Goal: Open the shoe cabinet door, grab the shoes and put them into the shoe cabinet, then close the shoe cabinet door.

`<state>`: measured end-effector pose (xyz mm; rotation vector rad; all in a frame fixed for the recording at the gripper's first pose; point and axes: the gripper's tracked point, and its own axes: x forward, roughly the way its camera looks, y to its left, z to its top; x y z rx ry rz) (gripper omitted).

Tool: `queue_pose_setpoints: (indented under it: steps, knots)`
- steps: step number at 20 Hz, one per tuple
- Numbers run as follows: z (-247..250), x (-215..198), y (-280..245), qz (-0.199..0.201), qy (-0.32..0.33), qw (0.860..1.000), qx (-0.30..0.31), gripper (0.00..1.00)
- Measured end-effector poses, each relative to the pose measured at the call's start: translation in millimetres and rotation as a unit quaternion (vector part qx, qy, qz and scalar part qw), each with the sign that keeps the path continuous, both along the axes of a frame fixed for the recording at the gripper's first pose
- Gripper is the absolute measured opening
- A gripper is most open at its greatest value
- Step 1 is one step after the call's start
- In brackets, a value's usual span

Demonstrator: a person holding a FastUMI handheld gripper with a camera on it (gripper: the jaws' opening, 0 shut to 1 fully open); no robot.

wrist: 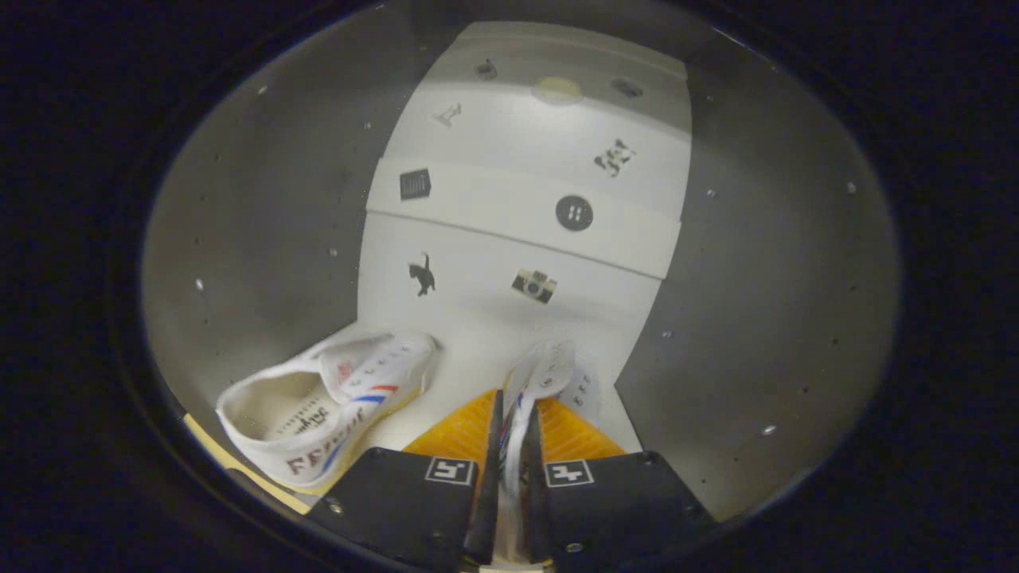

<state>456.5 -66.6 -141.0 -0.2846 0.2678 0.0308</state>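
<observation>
Your gripper (511,430) is clamped on a shoe's (535,382) upper, both fingers pinching it edge-on. Keep that squeeze firm so the shoe can't twist. The second shoe (326,402) lies just left on the floor. Beyond, aim for the white cabinet (509,270), carrying it level.

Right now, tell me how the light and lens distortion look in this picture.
Gripper view: fisheye bends the cabinet edges into curves; light falls brightest on its white front, dimming toward the grey floor; soft shadow beside the loose shoe; the gripper, shut on the held shoe, looks slightly blurred.
</observation>
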Motion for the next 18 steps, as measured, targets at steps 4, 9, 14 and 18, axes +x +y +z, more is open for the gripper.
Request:
queue_pose_setpoints:
  steps: [4, 9, 14, 18]
  knots:
    - [13.9, -2.1, 0.5, -0.009, -0.040, 0.999, -0.011, 0.48]
    - [25.0, -35.6, 2.5, -0.019, -0.042, 0.999, 0.010, 0.71]
    - [46.4, -89.6, 25.1, -0.002, -0.054, 0.998, 0.037, 0.91]
    - [67.7, -148.8, 58.7, 0.036, -0.055, 0.995, 0.072, 0.99]
